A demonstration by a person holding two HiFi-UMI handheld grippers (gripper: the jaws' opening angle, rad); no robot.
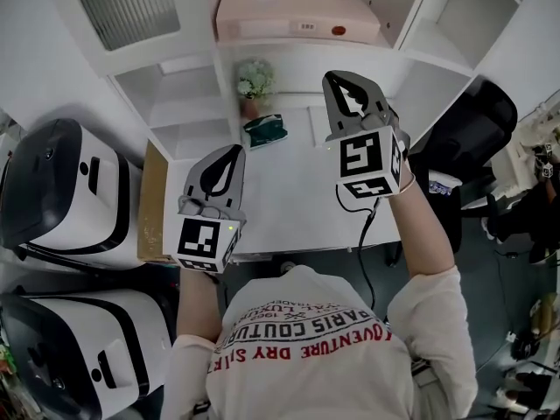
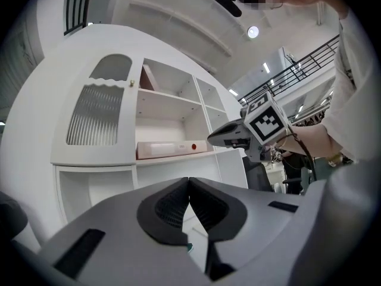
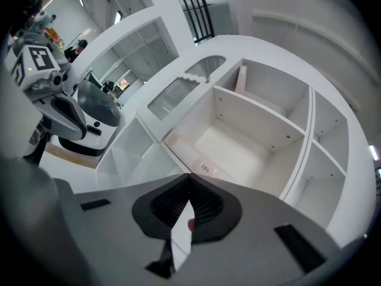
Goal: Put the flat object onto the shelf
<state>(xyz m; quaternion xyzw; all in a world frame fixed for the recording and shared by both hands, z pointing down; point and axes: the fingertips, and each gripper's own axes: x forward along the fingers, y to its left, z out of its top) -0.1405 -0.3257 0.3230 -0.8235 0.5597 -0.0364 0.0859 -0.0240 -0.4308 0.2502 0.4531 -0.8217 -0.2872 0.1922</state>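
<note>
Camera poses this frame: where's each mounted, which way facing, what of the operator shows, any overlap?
Head view: on the person's head, steeply down on desk and shelf unit; shows left tongs, right tongs, forearms, shirt.
Left gripper view: on left tongs, along shut jaws toward shelf unit; right tongs and sleeve at right.
Right gripper view: on right tongs, along shut jaws, tilted, into shelf compartments; left tongs upper left.
Shared: all three see the flat pink box in the shelf unit.

The head camera looks steeply down from above the person (image 1: 306, 348), shelf unit (image 1: 166, 103) at twelve o'clock. Both gripper cameras sit close behind their jaws, facing level at it; all share the pink box (image 1: 297, 16).
</note>
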